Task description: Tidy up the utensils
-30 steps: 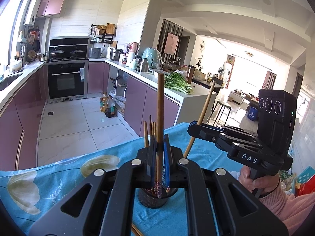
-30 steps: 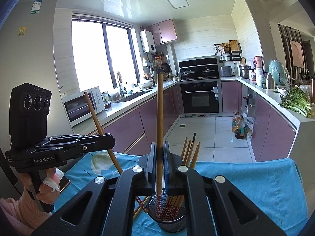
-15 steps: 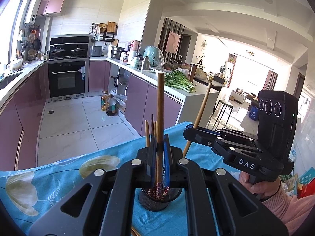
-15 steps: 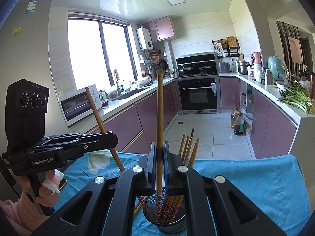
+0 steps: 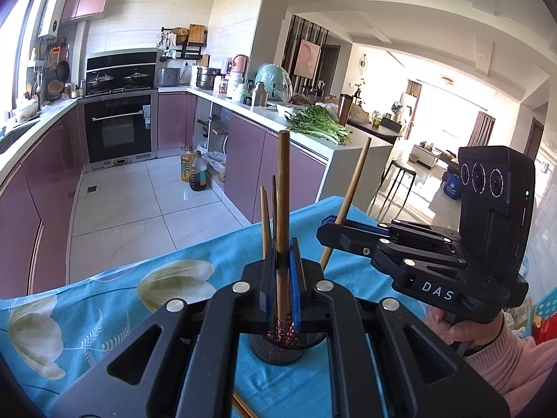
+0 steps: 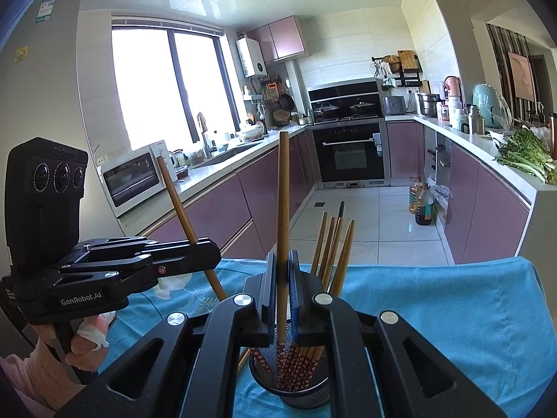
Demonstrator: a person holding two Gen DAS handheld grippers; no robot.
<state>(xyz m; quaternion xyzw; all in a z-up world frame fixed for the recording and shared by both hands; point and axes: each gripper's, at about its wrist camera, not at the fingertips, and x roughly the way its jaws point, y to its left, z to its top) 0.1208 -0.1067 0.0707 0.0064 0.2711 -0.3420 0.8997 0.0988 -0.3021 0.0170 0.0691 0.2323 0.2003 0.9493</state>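
Over the blue flowered cloth (image 5: 115, 299), gripping one wooden chopstick (image 5: 283, 216) upright in the left gripper (image 5: 282, 275), both fingers (image 5: 295, 278) clamped tight against its shaft with no visible gap. Hanging its patterned lower end just at the mouth of the dark mesh cup (image 5: 278, 350), among other chopsticks already standing there; cannot tell whether the tip is touching the cup's bottom.

Beside it, pinching a second chopstick (image 6: 282, 216) the same way in the right gripper (image 6: 282, 278), fingers (image 6: 294, 289) closed hard on the shaft, its red patterned end reaching down inside the cup's rim. Leaning against the far side of the cup, a bundle of chopsticks (image 6: 334, 250), apart from the held one.

Seen from the left camera, slanting the right chopstick toward the cup. Seen from the right camera, slanting the left chopstick likewise. Wrapping a hand (image 5: 466, 327) in a pink sleeve around the right handle, and another hand (image 6: 83, 338) around the left handle.
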